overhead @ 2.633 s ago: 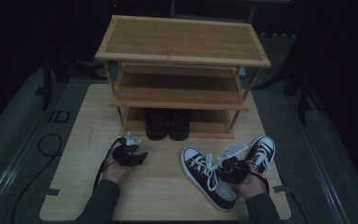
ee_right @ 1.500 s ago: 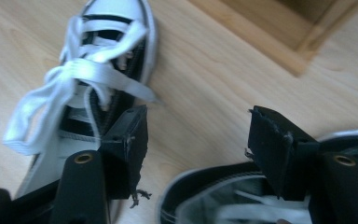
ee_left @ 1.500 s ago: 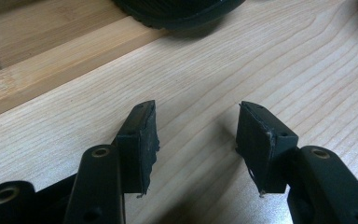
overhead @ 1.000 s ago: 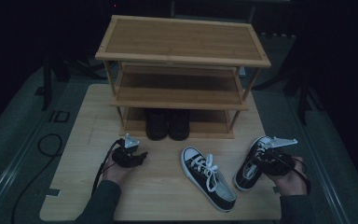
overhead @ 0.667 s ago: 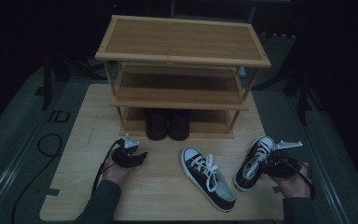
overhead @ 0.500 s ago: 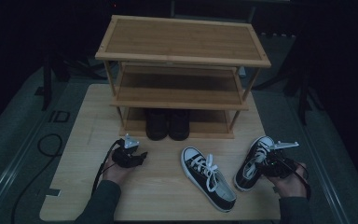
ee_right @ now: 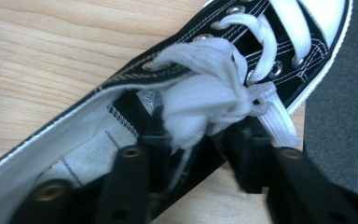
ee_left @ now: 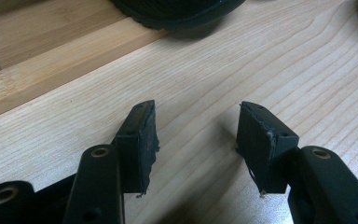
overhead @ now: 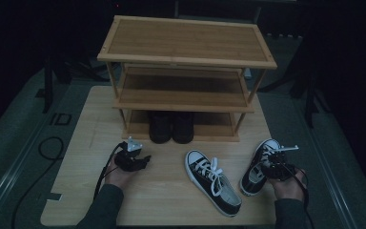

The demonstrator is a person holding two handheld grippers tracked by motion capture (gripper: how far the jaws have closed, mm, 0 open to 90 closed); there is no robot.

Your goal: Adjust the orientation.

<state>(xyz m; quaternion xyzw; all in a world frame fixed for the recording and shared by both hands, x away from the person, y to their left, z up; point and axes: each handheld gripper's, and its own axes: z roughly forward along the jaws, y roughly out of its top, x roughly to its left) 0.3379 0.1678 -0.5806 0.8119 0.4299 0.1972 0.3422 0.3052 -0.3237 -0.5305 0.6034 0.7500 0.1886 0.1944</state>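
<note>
Two black-and-white lace-up sneakers lie on the wooden table (overhead: pixel 90 119). One sneaker (overhead: pixel 213 185) rests in the middle front. The other sneaker (overhead: pixel 267 149) lies near the right edge, toe pointing away. My right gripper (overhead: pixel 274 167) sits at its heel end. In the right gripper view the jaws of my right gripper (ee_right: pixel 198 135) straddle that sneaker's (ee_right: pixel 130 77) side wall, one inside and one outside, closed on the wall with the white lace bundle (ee_right: pixel 205 93) above. My left gripper (overhead: pixel 140 161) rests on the table, and in its own view my left gripper (ee_left: pixel 196 126) is open with bare wood between its jaws.
A three-tier wooden shoe rack (overhead: pixel 186 40) stands at the back of the table, with a pair of black boots (overhead: pixel 171 126) under its lowest shelf. A boot sole (ee_left: pixel 177 14) and the rack's bottom rail (ee_left: pixel 51 84) lie just ahead of the left gripper. Grey floor (ee_right: pixel 333 102) borders the right edge.
My right gripper left the middle sneaker, moved to the right-hand sneaker and settled lower on its heel end. The left gripper has stayed still.
</note>
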